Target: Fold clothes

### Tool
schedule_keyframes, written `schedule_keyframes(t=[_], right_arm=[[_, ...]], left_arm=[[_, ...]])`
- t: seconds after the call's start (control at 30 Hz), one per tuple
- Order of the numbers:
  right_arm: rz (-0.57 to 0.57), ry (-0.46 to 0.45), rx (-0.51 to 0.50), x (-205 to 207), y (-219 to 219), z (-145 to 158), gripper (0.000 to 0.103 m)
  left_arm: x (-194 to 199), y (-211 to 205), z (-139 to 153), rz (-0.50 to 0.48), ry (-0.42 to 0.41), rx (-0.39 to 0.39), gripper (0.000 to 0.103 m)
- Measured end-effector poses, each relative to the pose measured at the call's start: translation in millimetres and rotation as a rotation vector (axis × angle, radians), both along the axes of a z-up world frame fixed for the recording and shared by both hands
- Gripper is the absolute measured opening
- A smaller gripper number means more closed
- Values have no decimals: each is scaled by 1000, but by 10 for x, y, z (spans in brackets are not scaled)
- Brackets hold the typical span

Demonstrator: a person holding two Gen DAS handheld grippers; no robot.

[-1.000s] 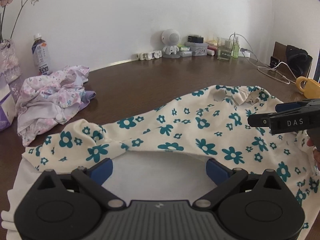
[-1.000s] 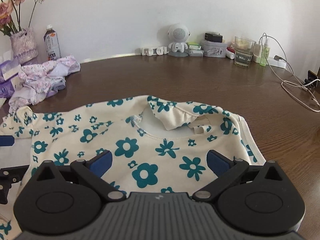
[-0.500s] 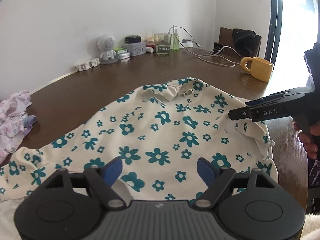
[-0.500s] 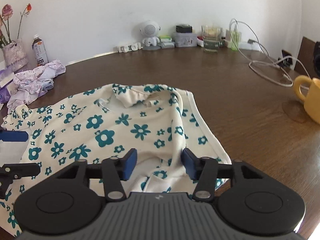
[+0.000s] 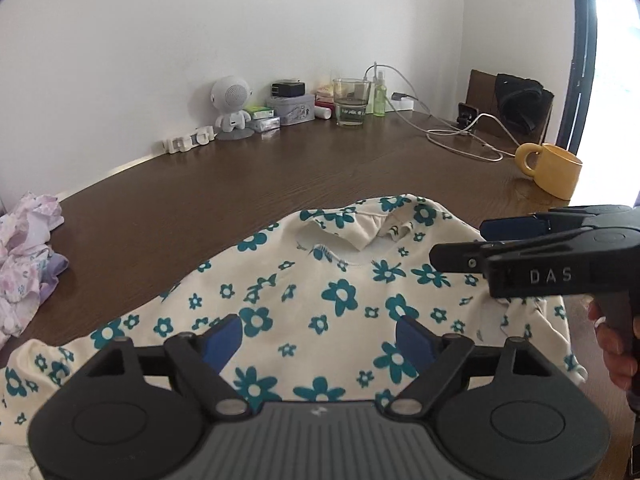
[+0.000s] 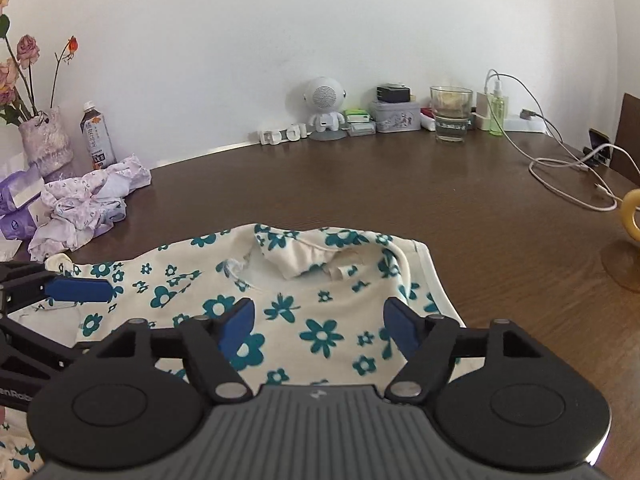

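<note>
Cream shirt (image 6: 320, 320) with teal flowers, collar flipped.

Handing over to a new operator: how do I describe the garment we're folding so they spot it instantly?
On the brown wooden table, look nearest the camera, under both grippers' open fingers. The cream shirt with teal flowers lies spread flat there, unlike the crumpled lilac-print clothes heaped beside the vase.

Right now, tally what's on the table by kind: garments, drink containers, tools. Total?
Garments: 2, the cream shirt with teal flowers and the crumpled pink-and-lilac floral garment.
Drink containers: 3, the yellow ceramic mug, the clear drinking glass and the plastic tea bottle.
Tools: 2, the left tool and the right tool, both open above the shirt.
Total: 7.
</note>
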State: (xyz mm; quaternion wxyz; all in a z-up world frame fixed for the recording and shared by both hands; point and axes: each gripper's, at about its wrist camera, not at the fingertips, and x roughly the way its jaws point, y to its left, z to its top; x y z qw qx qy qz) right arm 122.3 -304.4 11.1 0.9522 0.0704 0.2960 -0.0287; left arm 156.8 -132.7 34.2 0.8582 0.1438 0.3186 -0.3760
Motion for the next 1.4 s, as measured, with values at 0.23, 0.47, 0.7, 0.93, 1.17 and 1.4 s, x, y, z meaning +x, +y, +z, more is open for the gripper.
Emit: schedule_keyframes(t=[0.23, 0.47, 0.7, 0.93, 1.17, 1.4], right_arm=[[46, 25, 2, 310, 33, -38, 37], [92, 50, 5, 615, 62, -77, 56], [106, 77, -35, 877, 126, -199, 58], [83, 93, -104, 1029, 207, -352, 67], [70, 84, -100, 1001, 158, -367, 78], [59, 86, -95, 1018, 140, -373, 82]], left_arm=[[254, -134, -242, 9, 42, 49, 46], [458, -145, -63, 73, 42, -18, 69], [777, -204, -167, 151, 42, 3, 67], [826, -183, -321, 135, 11, 6, 69], [853, -154, -384, 139, 6, -3, 99], [866, -141, -427, 139, 1, -7, 103]])
